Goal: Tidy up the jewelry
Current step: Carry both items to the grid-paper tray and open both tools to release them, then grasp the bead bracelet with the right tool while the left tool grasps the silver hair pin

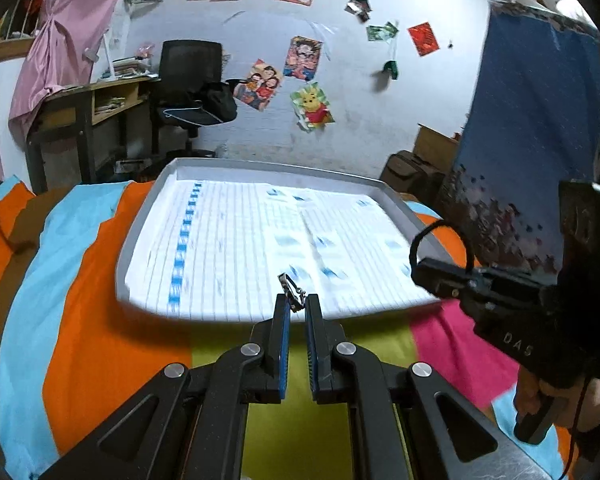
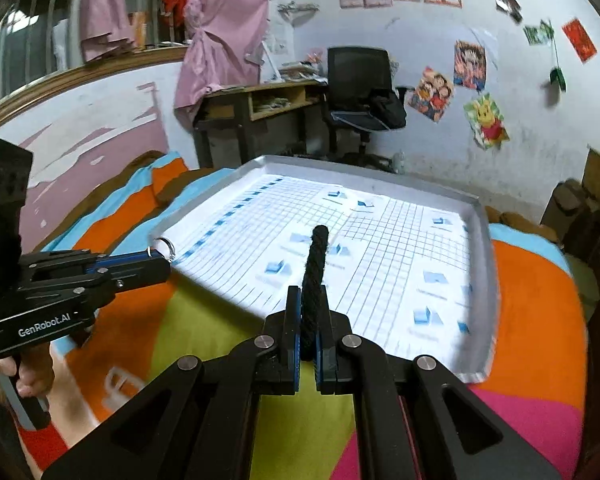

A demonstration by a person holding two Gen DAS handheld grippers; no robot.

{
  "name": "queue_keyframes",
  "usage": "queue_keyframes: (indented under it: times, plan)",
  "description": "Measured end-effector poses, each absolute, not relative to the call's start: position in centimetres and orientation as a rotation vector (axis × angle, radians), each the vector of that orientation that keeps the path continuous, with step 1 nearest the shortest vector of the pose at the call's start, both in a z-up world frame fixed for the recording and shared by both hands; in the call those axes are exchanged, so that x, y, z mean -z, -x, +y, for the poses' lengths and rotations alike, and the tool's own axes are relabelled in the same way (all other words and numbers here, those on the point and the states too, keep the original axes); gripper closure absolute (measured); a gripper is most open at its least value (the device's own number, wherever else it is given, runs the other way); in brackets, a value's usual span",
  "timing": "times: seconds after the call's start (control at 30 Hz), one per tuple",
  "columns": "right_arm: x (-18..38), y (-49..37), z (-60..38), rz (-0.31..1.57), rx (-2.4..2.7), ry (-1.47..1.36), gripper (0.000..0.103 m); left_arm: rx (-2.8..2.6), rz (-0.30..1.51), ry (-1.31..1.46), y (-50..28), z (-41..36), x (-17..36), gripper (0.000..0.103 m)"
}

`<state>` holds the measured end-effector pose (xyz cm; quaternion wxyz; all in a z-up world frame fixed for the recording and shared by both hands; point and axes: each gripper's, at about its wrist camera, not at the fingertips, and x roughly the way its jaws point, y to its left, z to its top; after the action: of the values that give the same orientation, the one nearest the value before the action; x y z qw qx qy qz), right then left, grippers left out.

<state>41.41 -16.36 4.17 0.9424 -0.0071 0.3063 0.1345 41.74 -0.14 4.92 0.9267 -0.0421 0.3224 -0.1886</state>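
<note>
Pinched between my left tongs point(image 1: 297, 304) is a small metal clasp point(image 1: 290, 286), its ring poking out past the tips just over the near rim of the tray point(image 1: 134, 232), which sits ahead of both tongs on a striped cloth point(image 1: 80, 280). Clamped nearly closed in my right tongs point(image 2: 309, 322) is a black cord point(image 2: 314, 272) that stands up over the tray's gridded paper point(image 2: 380, 240). "GenRobot.AI" reads on my left tool's body and "DAS" on my right one's.
</note>
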Motion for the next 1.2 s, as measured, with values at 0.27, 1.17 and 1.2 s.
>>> queue_keyframes:
  times: [0.27,1.17,1.2]
  plan:
    - [-0.8,-45.6,-15.7,0.693,-0.252,-0.001,0.098,0.321,0.721,0.069,-46.3,0.1,-2.3,0.095]
    - [-8.7,-28.6,-20.8,0.315,-0.158,-0.126,0.002,0.086,0.356,0.102,-29.5,2.0,-10.1,0.000]
    - [-9.0,-27.6,-20.9,0.301,-0.159,-0.129,0.002,0.087,0.343,0.101,-28.3,2.0,-10.3,0.000]
